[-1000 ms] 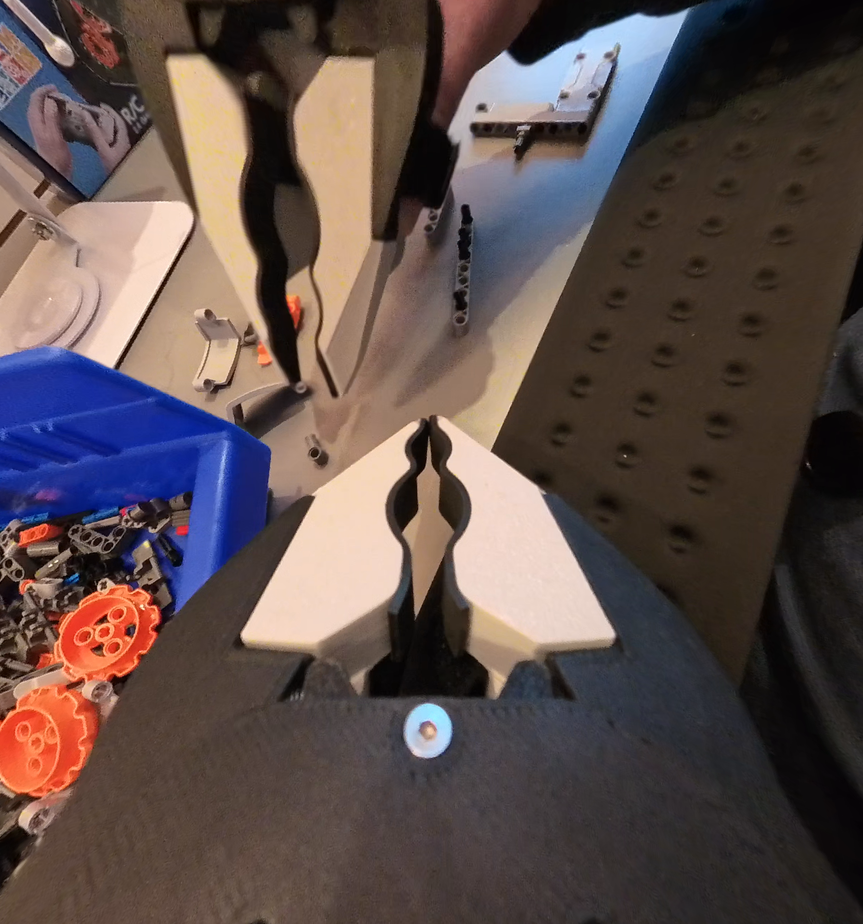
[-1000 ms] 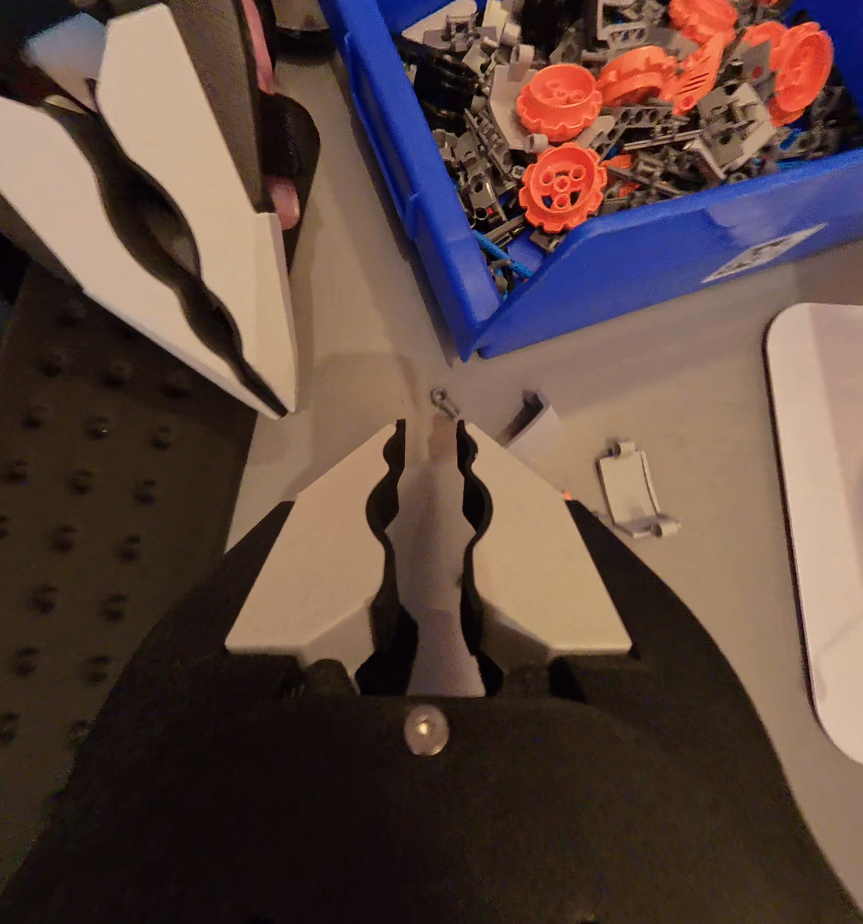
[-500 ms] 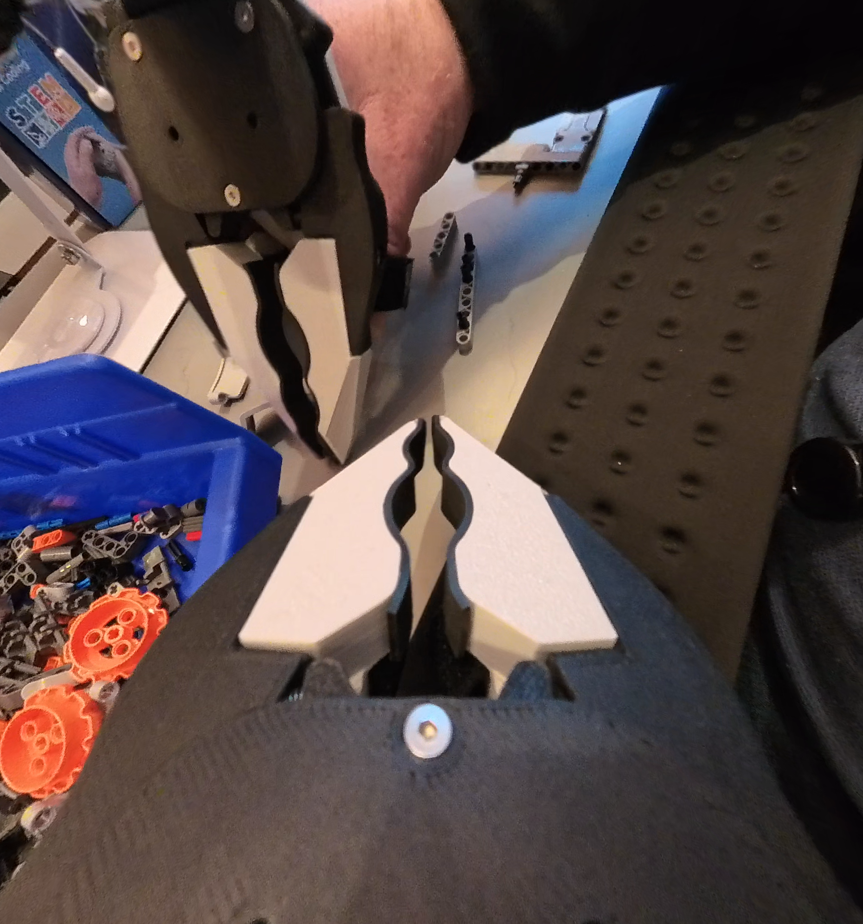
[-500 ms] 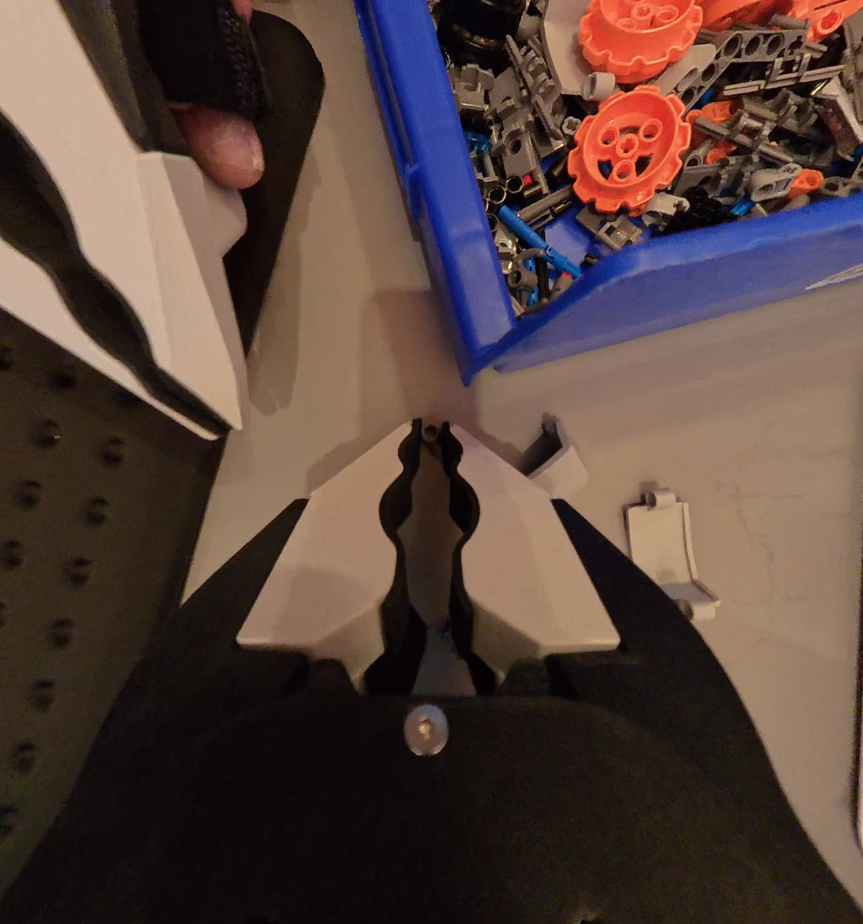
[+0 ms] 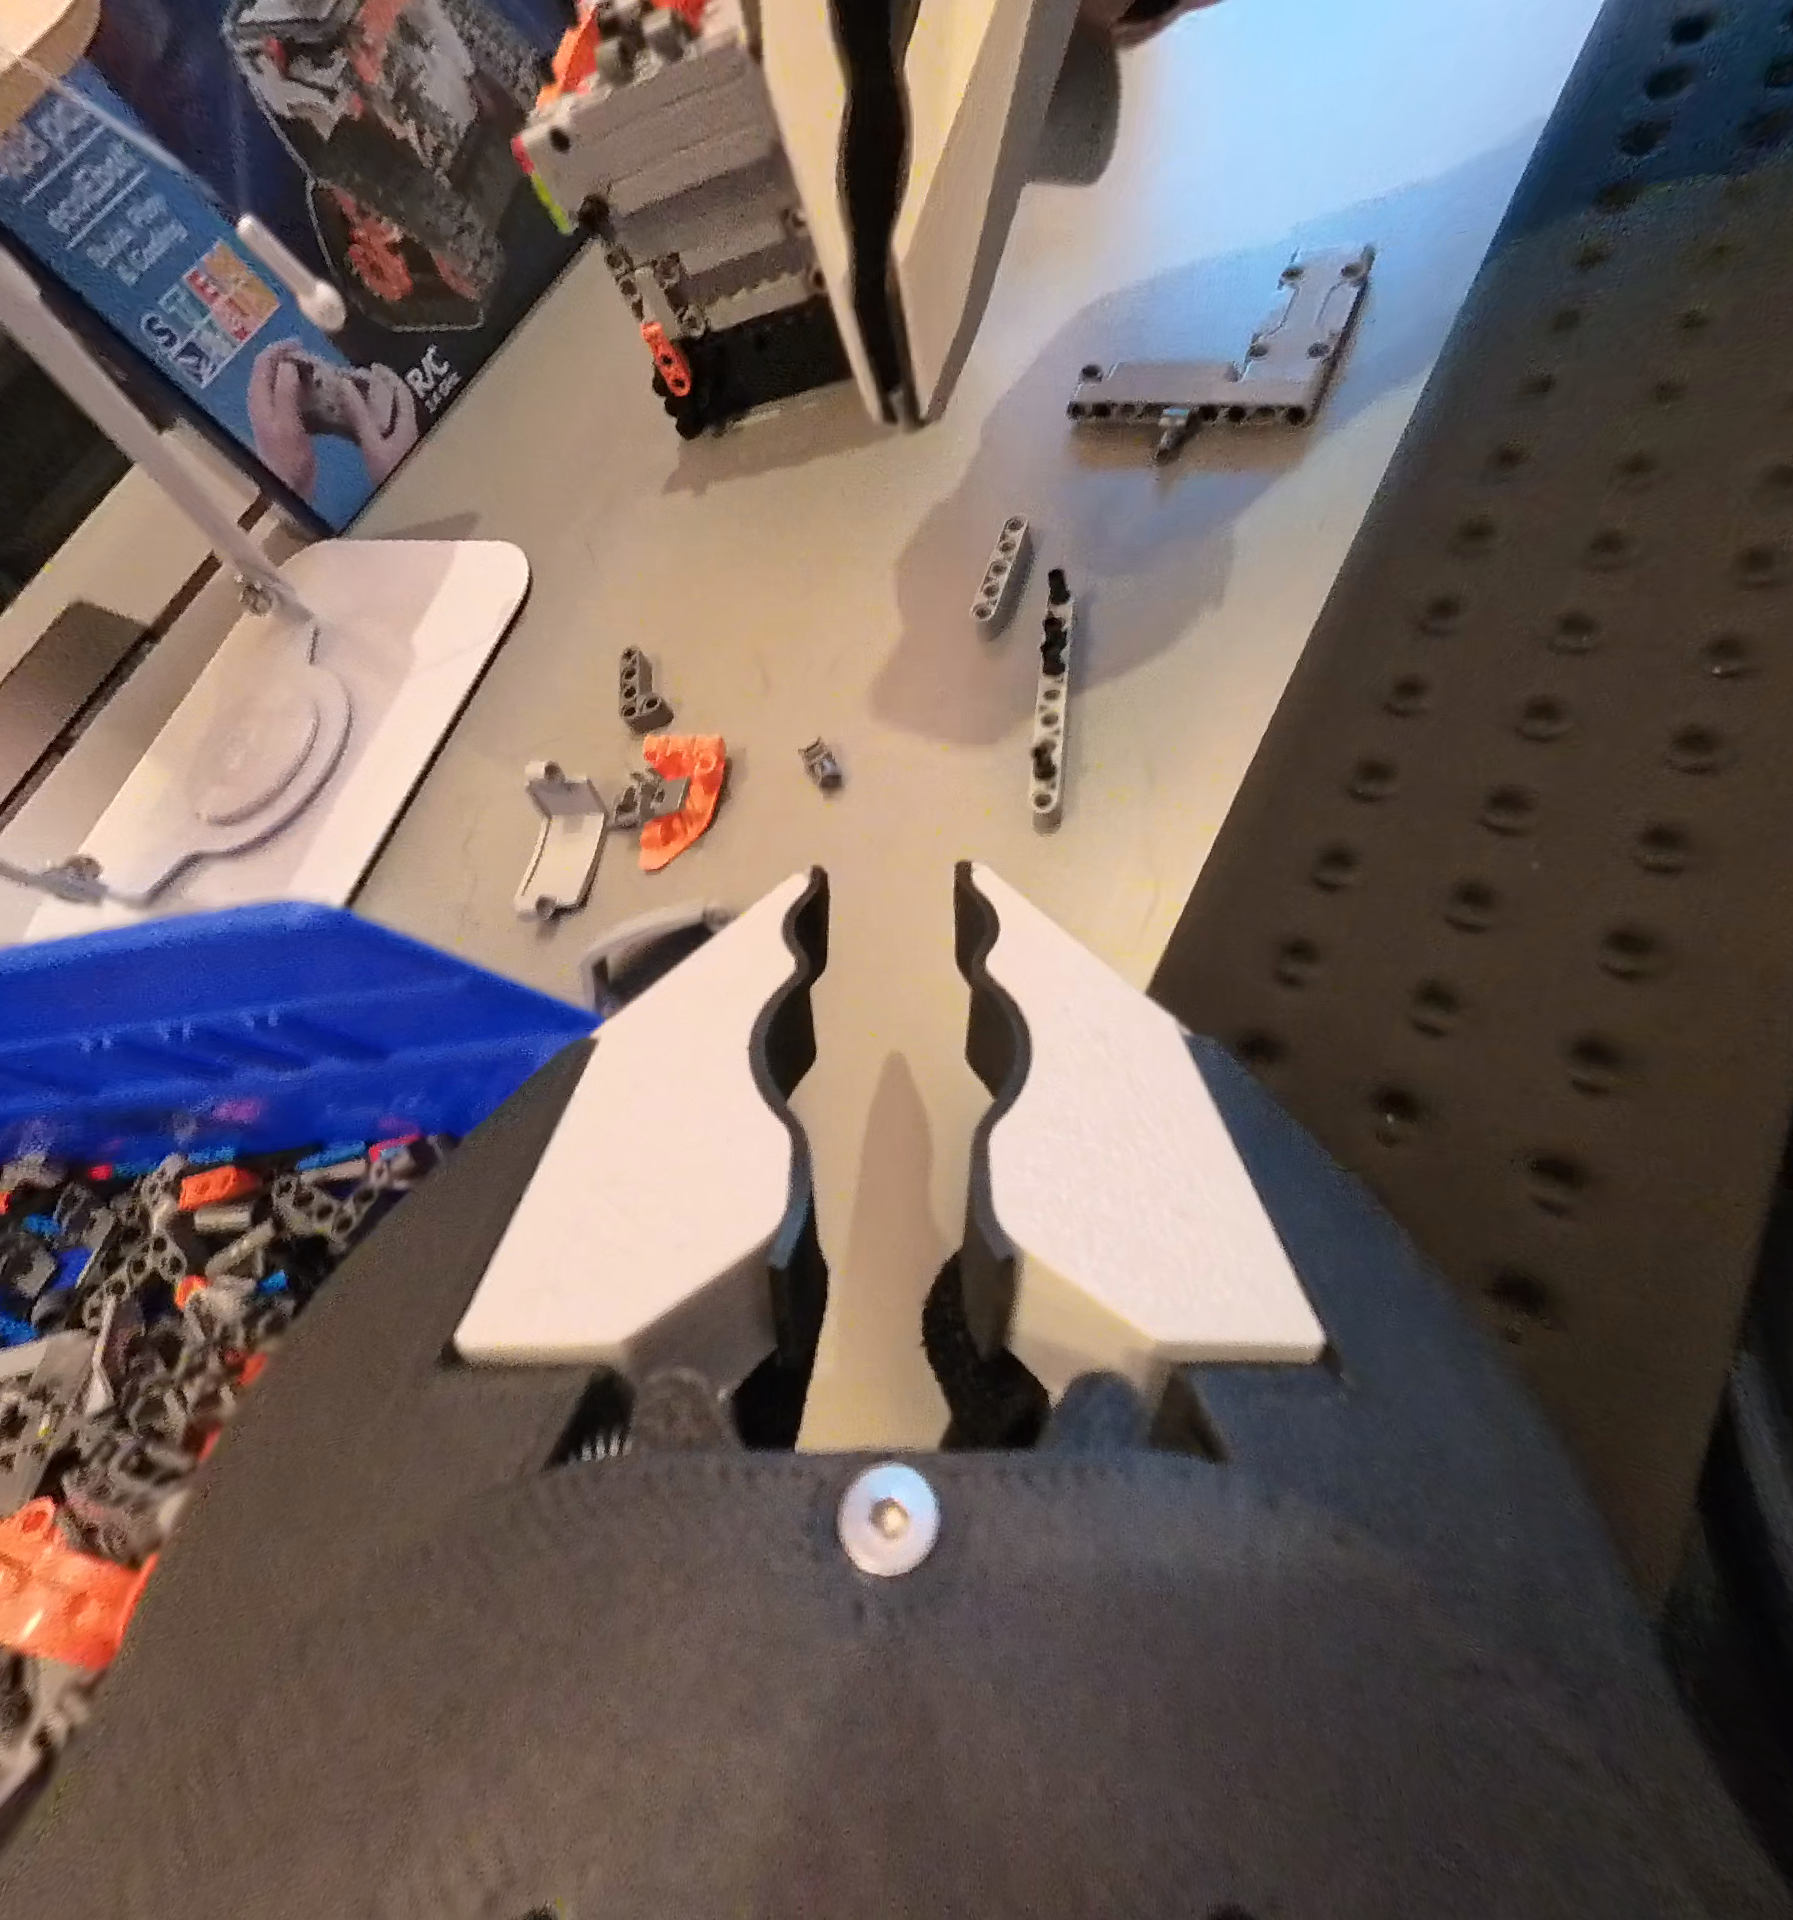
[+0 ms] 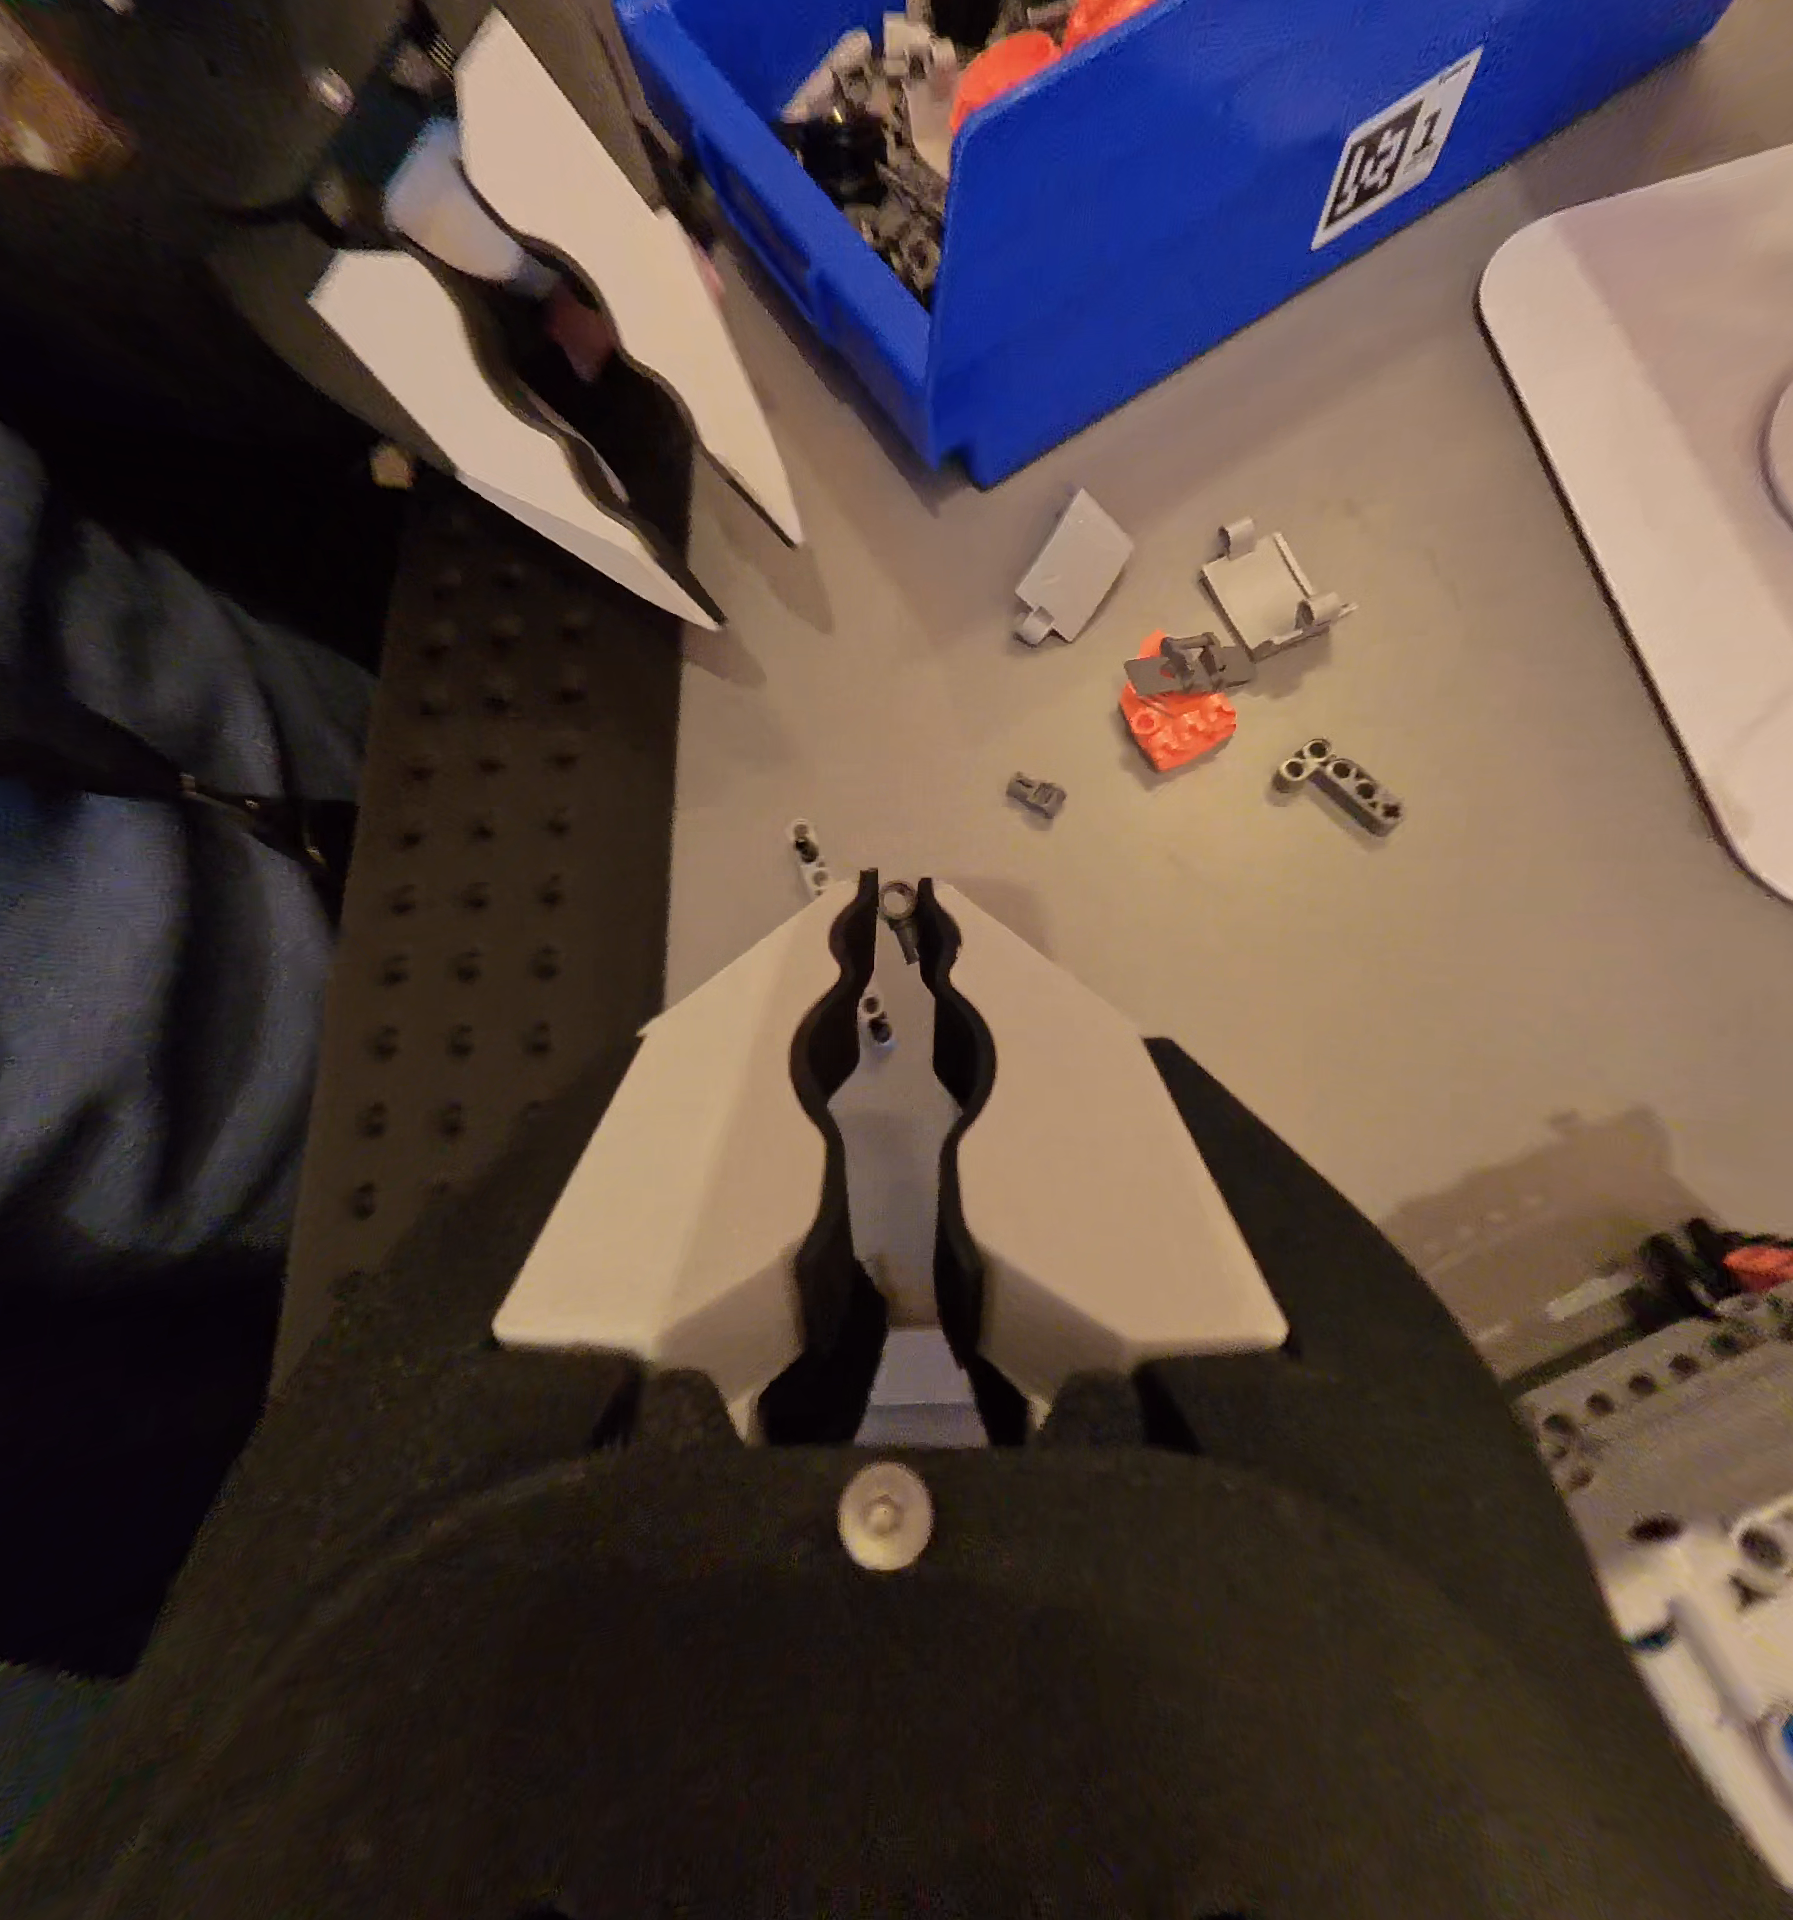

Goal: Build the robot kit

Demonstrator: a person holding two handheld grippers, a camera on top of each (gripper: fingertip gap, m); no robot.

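- The right tool (image 6: 894, 885) is nearly pressed together, its tips pinching a small dark grey pin (image 6: 902, 916) that sits between them, above the grey table (image 6: 1235, 1018).
- Just left of those tips lies a short light grey beam piece (image 6: 807, 842), near the edge of the black studded mat (image 6: 476, 831).
- A little farther on the table are a small grey connector (image 6: 1035, 795), an orange curved piece (image 6: 1174, 727) with a dark grey clip on it, and a dark grey L-shaped beam (image 6: 1339, 785).
- Beyond these lie two light grey panels, one flat (image 6: 1071, 566) and one curved (image 6: 1271, 590).
- The left tool (image 5: 890, 883) is spread, with bare table showing between its fingers; it holds nothing.
- Beside it on its left stands the blue bin (image 5: 196, 1018), heaped with grey, black and orange building pieces.
- Ahead of the left tool lie a long grey beam (image 5: 1050, 717) and a shorter one (image 5: 1001, 577), well apart from the tips.
- Farther off are a flat grey frame (image 5: 1235, 358), a grey and black built model (image 5: 705, 239) and a white stand base (image 5: 279, 727).
- A blue printed box (image 5: 279, 270) stands at the far left.
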